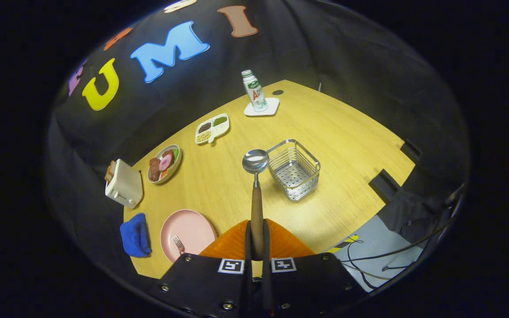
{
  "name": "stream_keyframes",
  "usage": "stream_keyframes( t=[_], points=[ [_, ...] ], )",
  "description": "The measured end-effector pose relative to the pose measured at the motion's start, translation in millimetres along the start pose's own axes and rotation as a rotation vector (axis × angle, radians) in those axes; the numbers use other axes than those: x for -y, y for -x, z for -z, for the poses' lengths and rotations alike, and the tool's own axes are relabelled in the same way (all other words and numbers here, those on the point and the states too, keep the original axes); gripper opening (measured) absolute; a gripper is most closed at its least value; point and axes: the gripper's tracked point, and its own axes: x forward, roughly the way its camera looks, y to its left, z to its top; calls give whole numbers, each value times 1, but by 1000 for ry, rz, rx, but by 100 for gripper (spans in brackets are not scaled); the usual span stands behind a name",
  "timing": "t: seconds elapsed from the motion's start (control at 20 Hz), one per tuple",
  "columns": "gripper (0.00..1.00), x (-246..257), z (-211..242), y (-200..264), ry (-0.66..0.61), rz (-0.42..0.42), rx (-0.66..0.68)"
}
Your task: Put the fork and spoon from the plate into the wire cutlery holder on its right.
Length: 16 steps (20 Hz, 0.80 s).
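Your gripper is clamped on the spoon by its wooden handle, bowl just beside the wire cutlery holder mid-desk; the fork lies on the pink plate near the desk's front edge.

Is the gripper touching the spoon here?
Touching. The gripper view shows the gripper with both fingers pressed on the spoon handle, held above the table.
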Motion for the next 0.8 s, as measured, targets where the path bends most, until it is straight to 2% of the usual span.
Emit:
stream_keyframes(
  t=[0.25,0.8],
  points=[
    [8,20,2,-5,-63,54,-24],
    [10,27,-4,-18,-123,94,-22]
  ],
)
